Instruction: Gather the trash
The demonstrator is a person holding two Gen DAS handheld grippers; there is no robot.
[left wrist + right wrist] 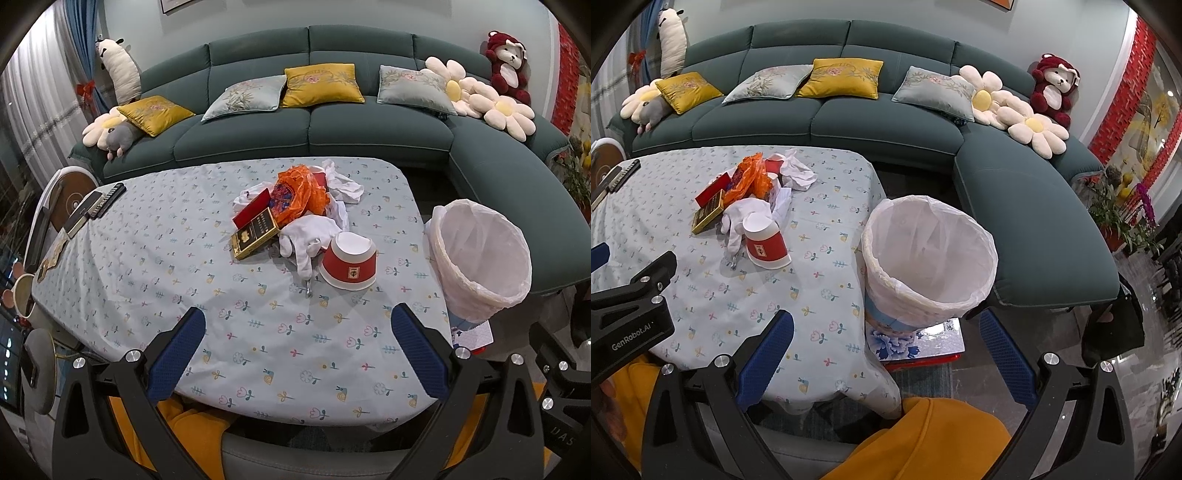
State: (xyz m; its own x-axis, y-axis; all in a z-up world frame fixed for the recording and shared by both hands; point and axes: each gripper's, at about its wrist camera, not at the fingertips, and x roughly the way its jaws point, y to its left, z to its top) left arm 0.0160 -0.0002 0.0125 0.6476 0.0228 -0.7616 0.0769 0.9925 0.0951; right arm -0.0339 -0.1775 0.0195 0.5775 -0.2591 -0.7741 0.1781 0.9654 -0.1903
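Hovering, left hand-held gripper [297, 345]: held above the near edge of the counter [147, 266], blue pads spread wide with nothing between them.
Hovering, right hand-held gripper [886, 349]: on the near side of the trash bin [929, 258], jaws wide apart and empty, one finger over the counter's corner and the other over the floor side.
Trash bin: stands just off the counter's right edge, on a low blue-and-white patterned stand [916, 341]; lined with a thin white bag [897, 221] folded over the rim. Inside, only the liner shows; no trash is visible in it.
Paper cup [349, 262]: red with a white base, upside down on the counter, the piece of the pile nearest the bin; what is under it cannot be seen.
White gloves [306, 236]: crumpled, touching the cup on the side away from the bin.
Gold box [255, 236]: flat, lying beyond the gloves from the bin, lid shut.
Red box [251, 208]: tilted against the gold box, just behind it.
Orange plastic bag [303, 192]: bunched up at the middle of the pile, behind the gloves; contents hidden apart from a patterned scrap.
White tissue [345, 184]: crumpled at the far end of the pile.
Second red cup [774, 164]: partly hidden at the far end of the pile beside the tissue.
Remote control [109, 199]: at the counter's far left edge, well apart from the bin.
Sofa [369, 133]: dark green, behind the counter and bin, carrying cushions and plush toys.
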